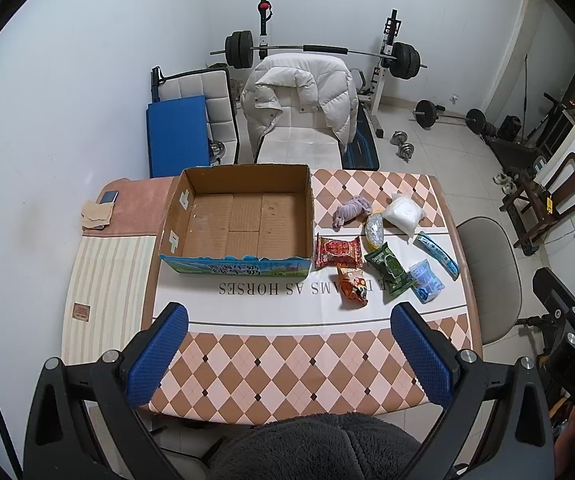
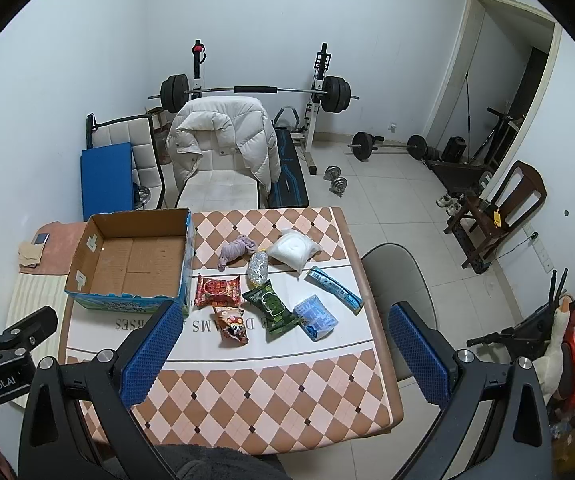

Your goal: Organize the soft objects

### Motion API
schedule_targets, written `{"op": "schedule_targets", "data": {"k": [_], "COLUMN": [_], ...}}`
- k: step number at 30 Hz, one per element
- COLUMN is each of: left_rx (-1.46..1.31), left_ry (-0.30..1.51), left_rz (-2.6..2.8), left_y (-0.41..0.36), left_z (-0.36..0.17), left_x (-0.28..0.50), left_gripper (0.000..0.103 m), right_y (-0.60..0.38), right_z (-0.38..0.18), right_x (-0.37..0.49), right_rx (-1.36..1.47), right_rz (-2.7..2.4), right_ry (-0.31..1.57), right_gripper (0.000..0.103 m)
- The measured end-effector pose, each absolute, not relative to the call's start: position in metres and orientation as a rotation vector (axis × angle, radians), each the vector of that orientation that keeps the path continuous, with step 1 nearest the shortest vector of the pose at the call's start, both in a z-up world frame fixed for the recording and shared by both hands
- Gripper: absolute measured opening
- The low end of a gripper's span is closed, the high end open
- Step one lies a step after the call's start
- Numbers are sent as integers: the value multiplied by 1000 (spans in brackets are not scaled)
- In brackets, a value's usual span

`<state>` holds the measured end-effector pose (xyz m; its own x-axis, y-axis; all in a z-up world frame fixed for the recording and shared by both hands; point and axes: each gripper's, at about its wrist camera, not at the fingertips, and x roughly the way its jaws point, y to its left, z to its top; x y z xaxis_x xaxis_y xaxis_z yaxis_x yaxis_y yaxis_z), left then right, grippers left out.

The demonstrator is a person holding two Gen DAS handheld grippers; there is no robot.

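An empty cardboard box (image 1: 235, 266) (image 2: 127, 304) stands on the left of the checked table (image 1: 287, 372). To its right lie a purple cloth (image 1: 351, 210) (image 2: 237, 250), a white bag (image 1: 403, 212) (image 2: 295, 254), a silvery packet (image 1: 374, 230), and red (image 1: 337, 252), orange (image 1: 352, 286), green (image 1: 390, 272) and light blue (image 1: 426, 280) snack packets, plus a long blue packet (image 1: 437, 254). My left gripper (image 1: 290, 312) hovers open above the table's near side. My right gripper (image 2: 287, 310) is open too, held high over the packets, with nothing between its fingers.
A phone and a folded cloth (image 1: 97, 214) lie on a side surface left of the box. A grey chair (image 1: 491, 276) stands at the table's right edge, and a chair with a white jacket (image 1: 299, 100) behind it. Weights litter the floor beyond.
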<state>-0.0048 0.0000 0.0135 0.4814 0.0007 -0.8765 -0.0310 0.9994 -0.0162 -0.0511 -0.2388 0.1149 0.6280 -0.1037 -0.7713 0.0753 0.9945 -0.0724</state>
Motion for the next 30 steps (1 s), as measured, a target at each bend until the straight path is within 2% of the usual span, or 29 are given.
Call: {"op": "schedule_targets", "data": {"k": [30], "left_rx": [-28], "left_ry": [1058], "left_rz": [21], "left_y": [5], "left_z": [24], "left_x": [-5], "left_gripper": [103], "right_y": [-229], "right_z": [131], "right_x": [-49], "right_rx": [-41], "right_rz": [-90], "right_ry": [878], "right_gripper": [103]}}
